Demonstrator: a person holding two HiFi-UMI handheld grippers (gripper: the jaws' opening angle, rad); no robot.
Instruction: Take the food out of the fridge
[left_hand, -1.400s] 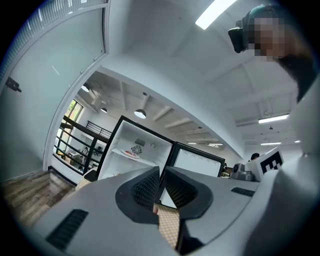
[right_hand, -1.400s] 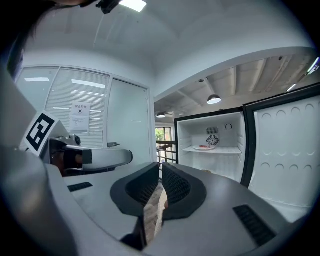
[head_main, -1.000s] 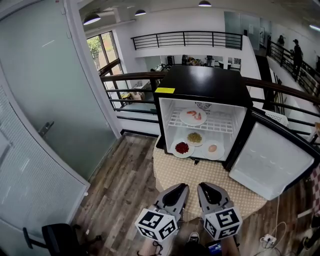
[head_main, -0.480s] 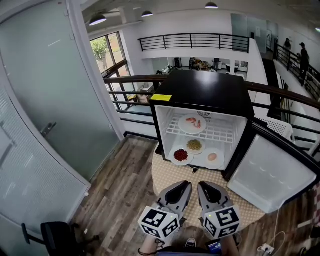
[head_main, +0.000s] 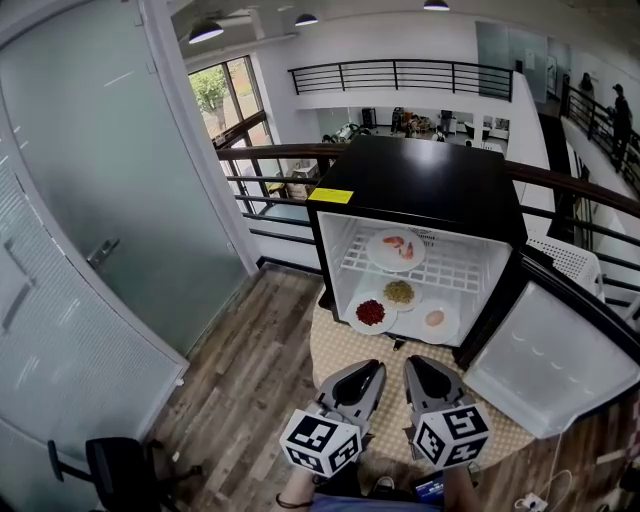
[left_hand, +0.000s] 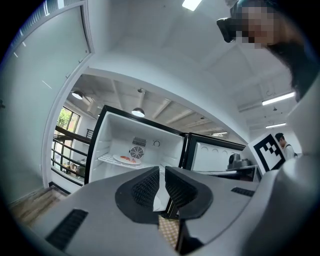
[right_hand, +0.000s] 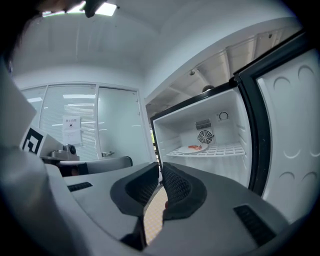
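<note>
A black mini fridge (head_main: 420, 185) stands open on a round table with a checked cloth (head_main: 338, 352). On its wire shelf lies a plate of pink-red food (head_main: 395, 249). On the fridge floor are a plate of dark red food (head_main: 370, 313), a plate of yellow-green food (head_main: 399, 292) and a plate with a pale pink piece (head_main: 434, 319). My left gripper (head_main: 372, 371) and right gripper (head_main: 413, 366) hang side by side over the near part of the table, short of the fridge, both shut and empty. The left gripper (left_hand: 162, 172) and right gripper (right_hand: 160, 172) views both show the shelf plate (right_hand: 194, 148) far ahead.
The fridge door (head_main: 545, 365) swings out to the right. A frosted glass wall with a door (head_main: 100, 250) fills the left. A railing (head_main: 270, 155) runs behind the fridge. An office chair (head_main: 110, 470) sits at the lower left, a white basket (head_main: 565, 258) at the right.
Both grippers have moved a little closer to the fridge together with the head view. Their jaws have stayed shut and the plates have not moved.
</note>
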